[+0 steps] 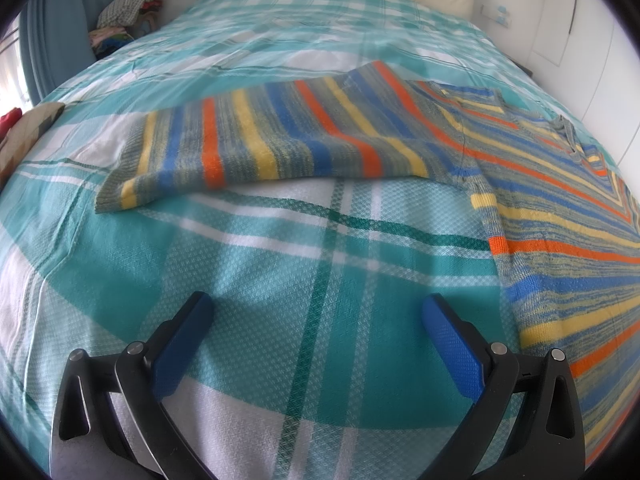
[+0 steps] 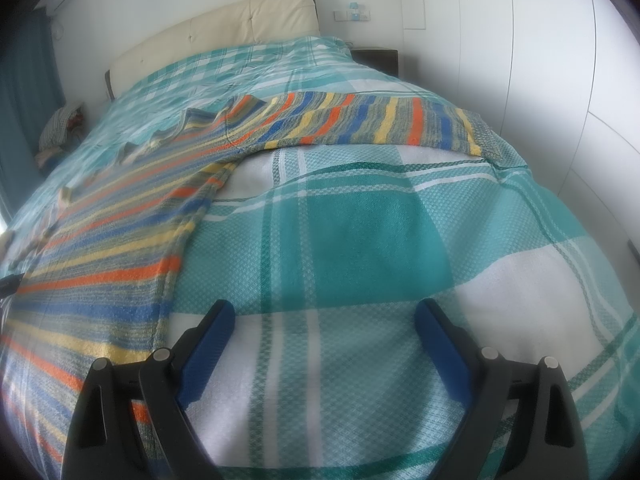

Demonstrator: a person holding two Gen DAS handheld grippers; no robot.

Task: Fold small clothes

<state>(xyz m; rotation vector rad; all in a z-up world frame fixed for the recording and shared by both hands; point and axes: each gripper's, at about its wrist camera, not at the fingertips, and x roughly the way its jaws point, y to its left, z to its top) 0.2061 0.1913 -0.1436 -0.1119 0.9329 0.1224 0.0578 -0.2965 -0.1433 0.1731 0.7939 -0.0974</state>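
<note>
Striped sweater [image 1: 304,136] spread flat on the checked bedspread [image 1: 320,260], sleeves out to both sides, likely laid open ready for folding. Beyond and right of the left gripper [image 1: 318,308]; beyond and left of the right gripper [image 2: 325,316]. Both spread wide, empty (no containers visible).

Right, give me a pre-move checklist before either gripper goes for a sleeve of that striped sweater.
1. Left gripper open and empty: ok.
2. Right gripper open and empty: ok.
3. Sweater spread flat on the bedspread: ok; the far edge looks slightly rumpled.
4. Left sleeve laid out straight, cuff in view: ok.
5. Right sleeve laid out straight, cuff in view: ok.
6. Bottom hem lying flat: cannot tell, it is out of both views.
</note>
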